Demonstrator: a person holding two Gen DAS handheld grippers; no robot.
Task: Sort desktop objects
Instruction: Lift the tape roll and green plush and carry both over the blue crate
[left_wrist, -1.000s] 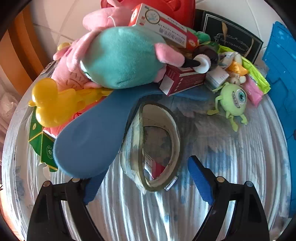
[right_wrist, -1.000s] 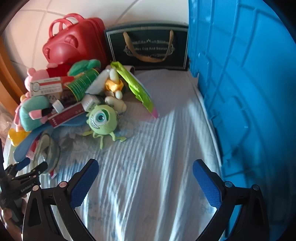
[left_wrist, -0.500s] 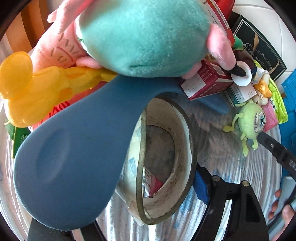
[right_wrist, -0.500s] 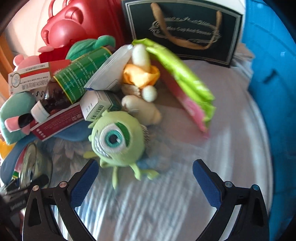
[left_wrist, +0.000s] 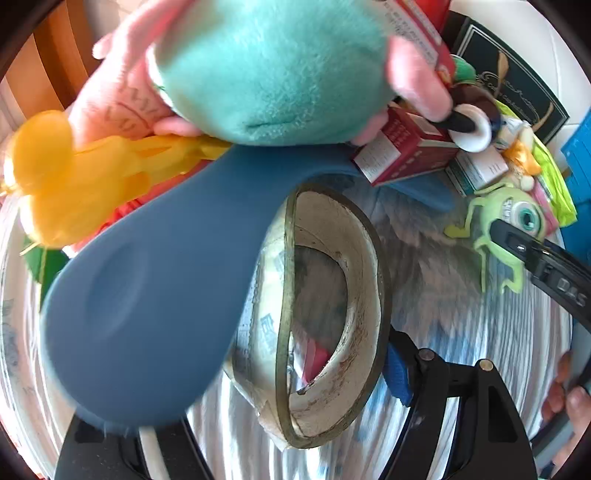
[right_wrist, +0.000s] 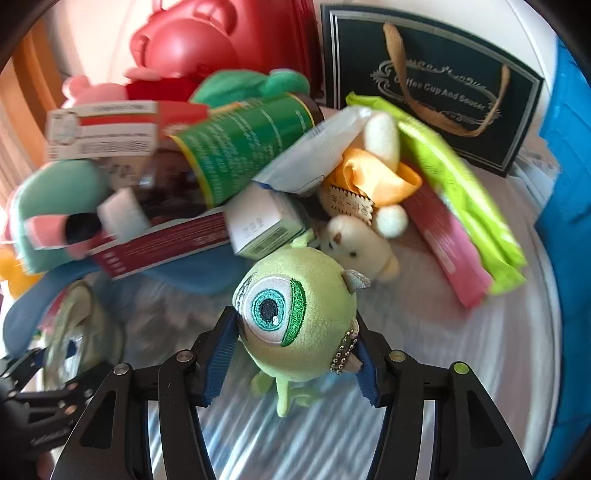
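Right gripper (right_wrist: 293, 358) has dropped from open counter onto the green one-eyed plush (right_wrist: 295, 314) at the pile's near edge, jaws closing around it; left gripper (left_wrist: 277, 384) narrowing around the tape roll (left_wrist: 325, 314), so both picks look imminent.

You see a striped pale cloth (right_wrist: 461, 369) spread under everything | a dark gift bag (right_wrist: 436, 74) with a gold ribbon handle standing at the back | a blue plastic bin (right_wrist: 569, 229) along the right edge | orange wood (left_wrist: 44, 66) at far left
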